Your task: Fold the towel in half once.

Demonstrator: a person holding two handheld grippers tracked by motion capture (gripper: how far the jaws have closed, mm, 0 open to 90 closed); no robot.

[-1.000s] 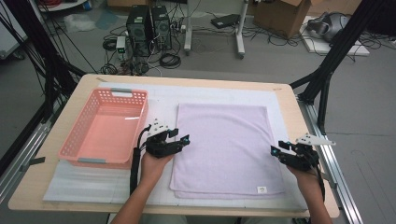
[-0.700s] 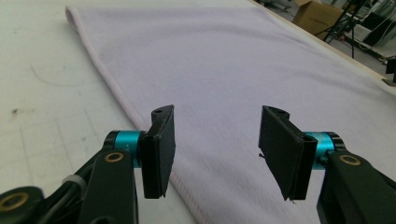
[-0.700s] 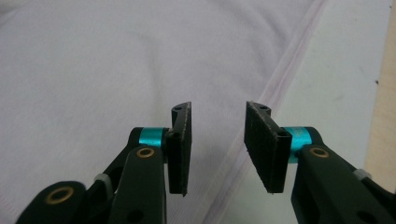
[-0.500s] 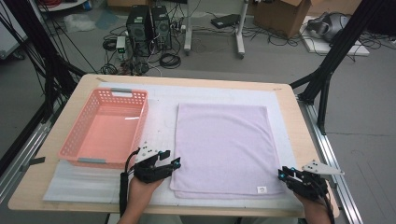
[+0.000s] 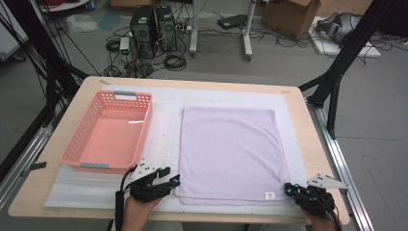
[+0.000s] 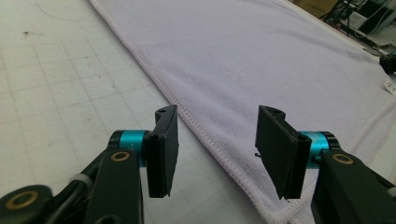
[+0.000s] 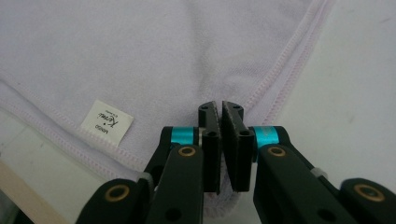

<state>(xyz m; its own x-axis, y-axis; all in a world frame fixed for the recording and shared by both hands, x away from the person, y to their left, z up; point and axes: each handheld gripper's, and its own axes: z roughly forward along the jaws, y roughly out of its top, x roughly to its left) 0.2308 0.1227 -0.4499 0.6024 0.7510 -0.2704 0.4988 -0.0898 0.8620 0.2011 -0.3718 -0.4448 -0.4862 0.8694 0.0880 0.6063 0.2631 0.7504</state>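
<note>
Tongs on the right [image 7: 219, 109] have just clenched on the near right corner of the lilac towel [image 5: 230, 149], which lies flat on the bench [image 5: 29, 197]. Left tongs [image 6: 217, 126], jaws closing but not yet pinching, straddle its near left hem. Likely step: gripping both corners; next, the left must close before lifting. Beside the towel, the pink basket [image 5: 72, 151] sits empty.

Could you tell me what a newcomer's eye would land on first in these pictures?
Probably the large pale lilac terry towel, folded flat in the middle of the white mat, with the empty pink plastic lattice basket beside it on the left. Next, the two grippers at the towel's near corners: the right gripper has just closed on the corner beside the small white label, while the left gripper straddles the hem, fingers apart.
</note>
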